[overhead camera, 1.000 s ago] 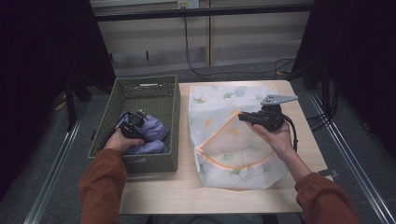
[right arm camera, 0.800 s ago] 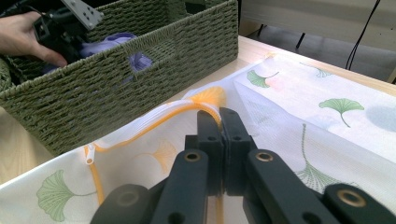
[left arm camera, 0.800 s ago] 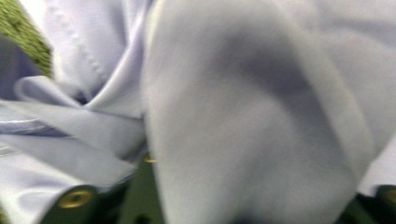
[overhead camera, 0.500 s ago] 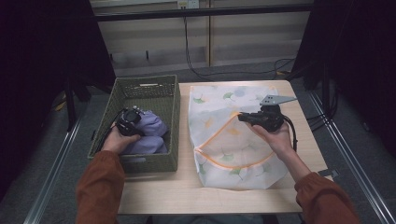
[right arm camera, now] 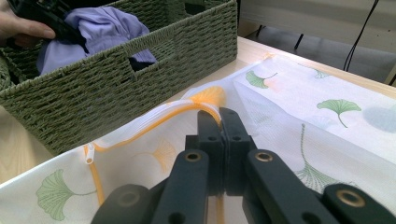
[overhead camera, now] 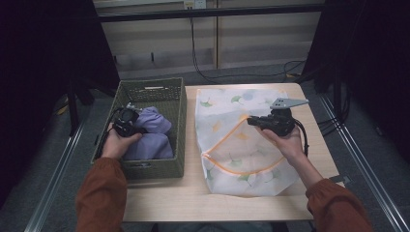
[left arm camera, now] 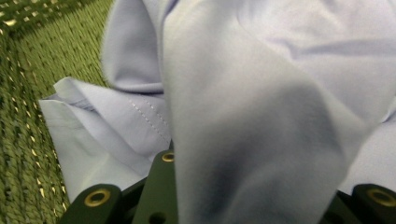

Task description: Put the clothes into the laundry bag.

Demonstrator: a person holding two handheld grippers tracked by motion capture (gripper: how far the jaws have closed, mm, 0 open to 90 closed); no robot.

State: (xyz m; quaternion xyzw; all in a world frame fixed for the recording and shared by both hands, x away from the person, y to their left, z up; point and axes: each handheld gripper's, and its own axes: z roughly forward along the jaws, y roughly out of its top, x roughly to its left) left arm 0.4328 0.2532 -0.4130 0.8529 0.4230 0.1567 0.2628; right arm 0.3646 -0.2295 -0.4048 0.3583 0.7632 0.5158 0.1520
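In the high view, the lilac garment [overhead camera: 150, 133] is being gripped inside the green woven basket [overhead camera: 178, 104] by the left hand-held gripper [overhead camera: 126, 122], whose jaws have just been closing on it, while the right hand-held gripper [overhead camera: 251, 121] is being held over the leaf-printed laundry bag [overhead camera: 232, 104] on the worktop [overhead camera: 193, 198]. In the left gripper view, a fold of the garment [left arm camera: 252, 112] is being pinched between the jaws. In the right gripper view, the bag's orange zip edge [right arm camera: 154, 122] is being clamped by the shut jaws, beside the basket [right arm camera: 121, 88].

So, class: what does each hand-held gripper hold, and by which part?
Left hand-held gripper: lavender garment, by a bunched fold. Right hand-held gripper: mesh laundry bag, by its orange-edged opening.
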